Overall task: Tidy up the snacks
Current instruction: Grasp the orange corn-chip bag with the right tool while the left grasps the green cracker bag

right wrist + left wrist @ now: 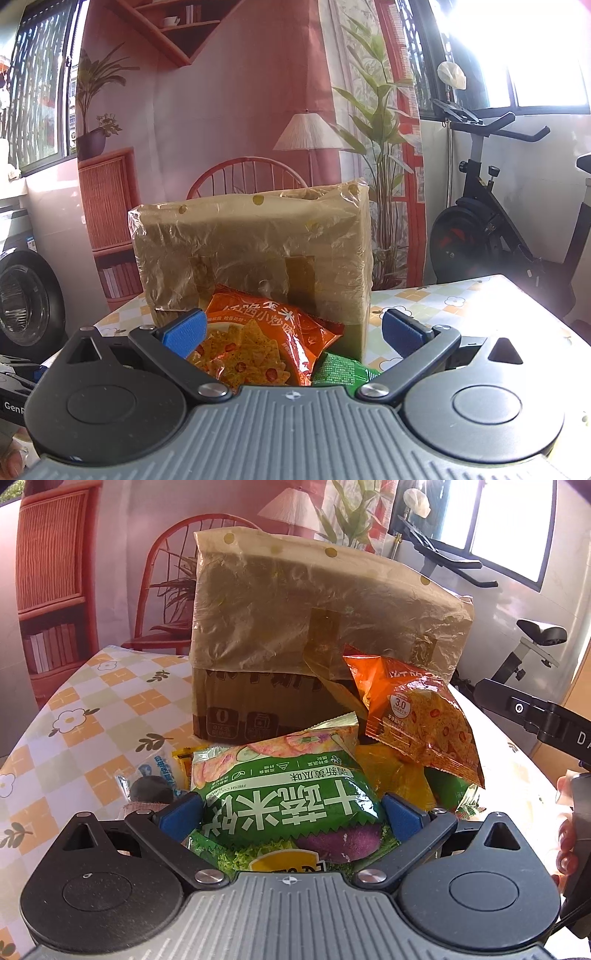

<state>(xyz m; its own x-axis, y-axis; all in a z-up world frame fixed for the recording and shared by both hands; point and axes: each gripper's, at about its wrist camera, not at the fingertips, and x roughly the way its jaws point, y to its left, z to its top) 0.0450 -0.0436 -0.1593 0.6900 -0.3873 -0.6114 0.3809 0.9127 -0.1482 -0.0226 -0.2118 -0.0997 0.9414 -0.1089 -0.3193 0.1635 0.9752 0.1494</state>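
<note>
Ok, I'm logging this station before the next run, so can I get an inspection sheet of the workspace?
Surface: table under a checked floral cloth, mostly bare on its left part.
Job's things: plastic-lined brown cardboard box standing at the rear; green cucumber-flavour snack bag and orange chip bag piled in front of it, the orange one leaning on the box.
Clutter: blue-and-white wrapped packet left of the pile.
Grippers: left gripper open, fingers either side of the green bag; right gripper open, near the orange bag.
Cables: nothing seen.
Surroundings: printed room backdrop, black exercise bike, washing machine.
</note>
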